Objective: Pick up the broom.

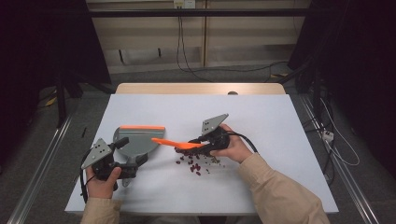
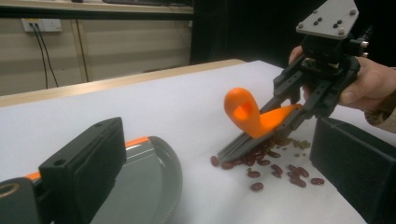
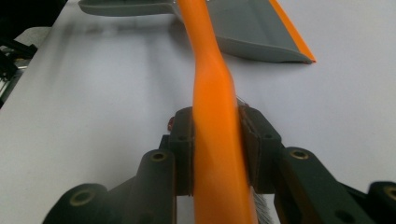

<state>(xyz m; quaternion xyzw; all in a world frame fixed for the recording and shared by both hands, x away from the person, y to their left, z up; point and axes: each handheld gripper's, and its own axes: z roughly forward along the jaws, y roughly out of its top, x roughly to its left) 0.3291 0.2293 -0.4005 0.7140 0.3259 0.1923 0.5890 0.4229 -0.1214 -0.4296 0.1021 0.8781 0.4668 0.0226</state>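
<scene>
Brush (image 1: 180,143) at frame centre, clamped in right gripper (image 1: 205,141), bristles down on beans (image 1: 194,164) to sweep them left. Dustpan (image 1: 135,140) centre-left on worktop (image 1: 261,116), orange lip away from beans; left gripper (image 1: 122,168) pinches its handle, steadying.

We are seeing a bright orange brush (image 1: 173,142) with grey bristles, a grey dustpan (image 1: 135,142) showing an orange strip along its edge, and dark red beans (image 1: 194,165) lying on a plain white table (image 1: 261,121). Both grippers, the left gripper (image 1: 123,156) and the right gripper (image 1: 201,141), are showing black.
</scene>
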